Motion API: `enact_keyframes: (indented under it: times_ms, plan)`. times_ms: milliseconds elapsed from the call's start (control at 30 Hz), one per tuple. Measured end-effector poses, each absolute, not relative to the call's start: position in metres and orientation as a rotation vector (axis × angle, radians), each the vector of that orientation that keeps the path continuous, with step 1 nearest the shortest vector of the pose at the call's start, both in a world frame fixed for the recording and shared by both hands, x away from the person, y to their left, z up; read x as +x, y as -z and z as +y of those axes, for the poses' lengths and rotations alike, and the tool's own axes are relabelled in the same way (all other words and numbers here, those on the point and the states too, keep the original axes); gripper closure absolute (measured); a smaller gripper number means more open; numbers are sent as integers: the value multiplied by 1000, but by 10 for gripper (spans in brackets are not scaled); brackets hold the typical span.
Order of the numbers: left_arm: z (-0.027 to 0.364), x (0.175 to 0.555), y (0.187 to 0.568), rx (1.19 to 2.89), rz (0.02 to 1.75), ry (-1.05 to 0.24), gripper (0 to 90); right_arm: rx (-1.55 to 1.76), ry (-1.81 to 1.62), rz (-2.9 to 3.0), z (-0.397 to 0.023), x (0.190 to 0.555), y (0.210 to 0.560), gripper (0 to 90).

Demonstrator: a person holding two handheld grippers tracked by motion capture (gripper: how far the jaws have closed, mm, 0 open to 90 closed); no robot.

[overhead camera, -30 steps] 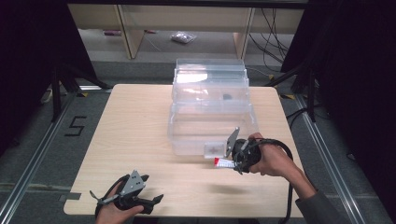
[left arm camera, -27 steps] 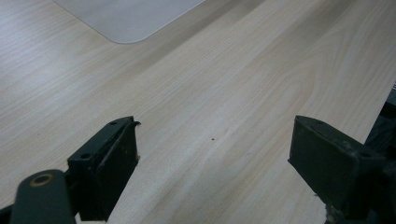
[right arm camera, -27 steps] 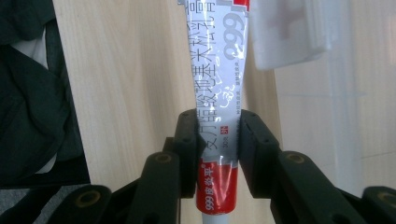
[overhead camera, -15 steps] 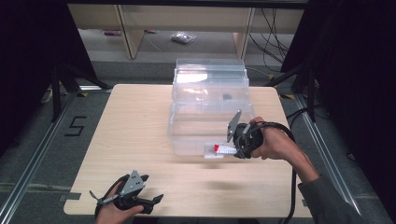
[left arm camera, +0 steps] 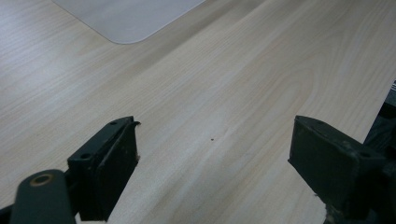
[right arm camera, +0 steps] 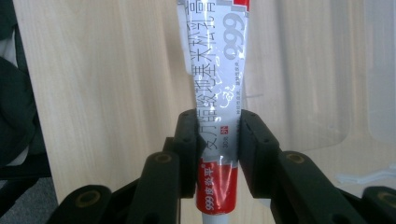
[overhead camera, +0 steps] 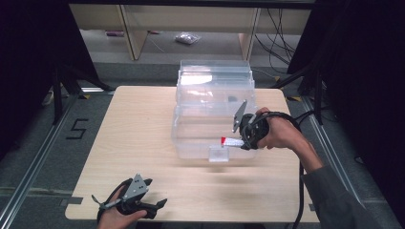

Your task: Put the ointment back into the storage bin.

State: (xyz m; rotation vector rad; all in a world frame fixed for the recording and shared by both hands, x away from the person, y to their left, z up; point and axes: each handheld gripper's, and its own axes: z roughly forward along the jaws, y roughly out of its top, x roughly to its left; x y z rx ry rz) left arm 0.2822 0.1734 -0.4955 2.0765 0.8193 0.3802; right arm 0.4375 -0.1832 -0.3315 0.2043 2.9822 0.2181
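A pale wooden table stands on a grey floor, dark curtains at both sides. Nearest, at the front left corner, the left tongs rest by the table's edge with their jaws spread wide and nothing between them. Farther in, on the right, the right tongs are clamped on one white-and-red ointment tube, gripped near its red cap end. The tube's long axis runs straight out from those jaws, its flat crimped end pointing at the clear plastic stacked storage box, just beside its front wall. The right hand is by far the nearer to the box. One tube, one box, two tongs.
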Motion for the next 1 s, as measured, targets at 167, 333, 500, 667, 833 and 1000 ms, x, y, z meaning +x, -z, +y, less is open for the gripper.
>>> enact_keyframes:
  times_ms: [167, 333, 500, 667, 833, 1000]
  plan:
    - [173, 282, 495, 2075, 820, -378, 150, 234, -201, 2985, -185, 450, 335, 707]
    - [175, 282, 494, 2100, 806, -381, 150, 266, -191, 2985, -188, 461, 338, 707]
    - [175, 283, 495, 2095, 810, -383, 150, 202, -208, 2983, -193, 478, 345, 707]
    - [175, 283, 494, 2114, 797, -389, 150, 261, -211, 2989, -195, 486, 351, 707]
    - [174, 282, 495, 2077, 810, -378, 149, 228, -186, 3007, -195, 496, 359, 707]
    - [175, 284, 494, 2111, 793, -400, 149, 273, -163, 3003, -196, 499, 362, 707]
